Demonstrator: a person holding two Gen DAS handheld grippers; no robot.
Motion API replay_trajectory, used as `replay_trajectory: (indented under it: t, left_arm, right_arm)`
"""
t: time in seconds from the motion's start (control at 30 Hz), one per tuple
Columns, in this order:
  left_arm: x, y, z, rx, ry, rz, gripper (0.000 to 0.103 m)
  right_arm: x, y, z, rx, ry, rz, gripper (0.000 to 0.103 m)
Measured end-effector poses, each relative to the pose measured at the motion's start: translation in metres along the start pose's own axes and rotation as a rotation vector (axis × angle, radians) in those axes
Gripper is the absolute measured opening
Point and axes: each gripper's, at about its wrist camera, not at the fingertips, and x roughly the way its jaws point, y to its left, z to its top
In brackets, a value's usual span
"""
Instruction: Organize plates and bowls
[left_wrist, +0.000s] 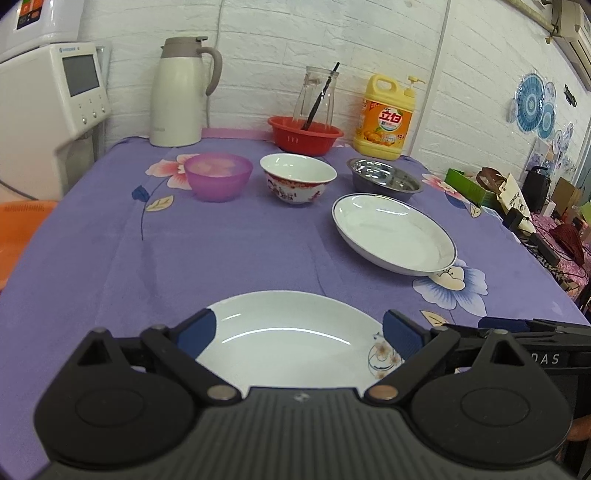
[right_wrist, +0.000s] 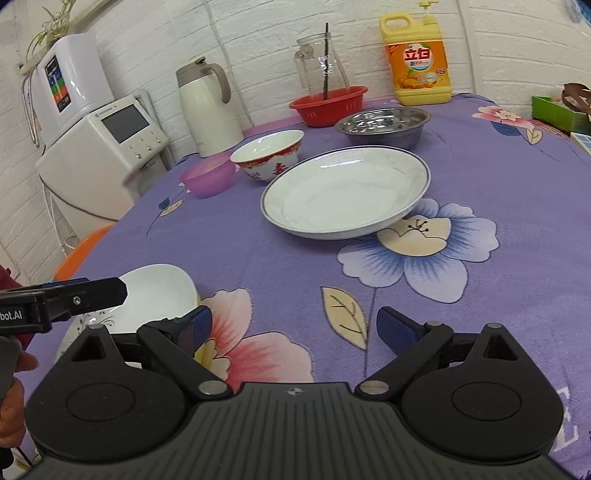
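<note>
A white plate with a small flower print (left_wrist: 291, 339) lies at the table's near edge, right under my open left gripper (left_wrist: 299, 332), whose fingers straddle it. It also shows at the lower left of the right wrist view (right_wrist: 159, 295). A blue-rimmed white plate (left_wrist: 393, 232) (right_wrist: 345, 190) lies further right. Behind stand a purple plastic bowl (left_wrist: 218, 176) (right_wrist: 208, 177), a red-patterned white bowl (left_wrist: 297, 182) (right_wrist: 267, 153) and a steel bowl (left_wrist: 384, 179) (right_wrist: 384, 125). My right gripper (right_wrist: 293, 328) is open and empty above the cloth, right of the flower plate.
A purple flowered cloth (left_wrist: 221, 258) covers the table. At the back stand a white thermos jug (left_wrist: 181, 92), a red basket (left_wrist: 304, 134) with a glass jar (left_wrist: 317, 96), and a yellow detergent bottle (left_wrist: 386, 118). A white appliance (left_wrist: 48, 110) stands left of the table.
</note>
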Motion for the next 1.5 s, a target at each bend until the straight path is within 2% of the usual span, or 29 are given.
replay_trajectory:
  t: [0.17,0.37,0.53,0.6,0.7,0.8,0.9,1.13,1.33,1.5]
  left_arm:
    - [0.026,-0.013,0.025,0.013,0.027,-0.048,0.096]
    - [0.078,-0.031,0.069,0.001,0.051,-0.092,0.096]
    - [0.138,-0.040,0.088,-0.040,0.112,-0.069,0.096]
    - [0.159,-0.042,0.090,-0.035,0.130,-0.058,0.096]
    - [0.181,-0.043,0.090,-0.023,0.152,-0.034,0.096]
    - [0.192,-0.041,0.089,-0.027,0.182,-0.034,0.096]
    - [0.193,-0.039,0.091,-0.028,0.173,-0.028,0.096]
    - [0.199,-0.043,0.097,-0.046,0.218,-0.004,0.096]
    - [0.205,-0.052,0.096,-0.045,0.202,0.017,0.096]
    - [0.212,-0.067,0.095,0.013,0.201,0.037,0.096]
  right_arm:
    - [0.005,-0.024,0.016,0.004,-0.011,-0.024,0.103]
    - [0.029,-0.053,0.058,-0.023,-0.039,-0.087,0.103]
    - [0.078,-0.078,0.090,-0.007,0.010,-0.139,0.103]
    - [0.094,-0.086,0.093,0.006,0.030,-0.157,0.103]
    - [0.098,-0.083,0.091,-0.032,0.007,-0.167,0.103]
    - [0.101,-0.082,0.087,-0.071,-0.013,-0.172,0.103]
    - [0.106,-0.076,0.086,-0.135,-0.007,-0.211,0.103]
    - [0.105,-0.077,0.085,-0.135,-0.005,-0.205,0.103]
    - [0.099,-0.072,0.082,-0.133,0.009,-0.155,0.103]
    - [0.102,-0.064,0.078,-0.181,0.011,-0.135,0.103]
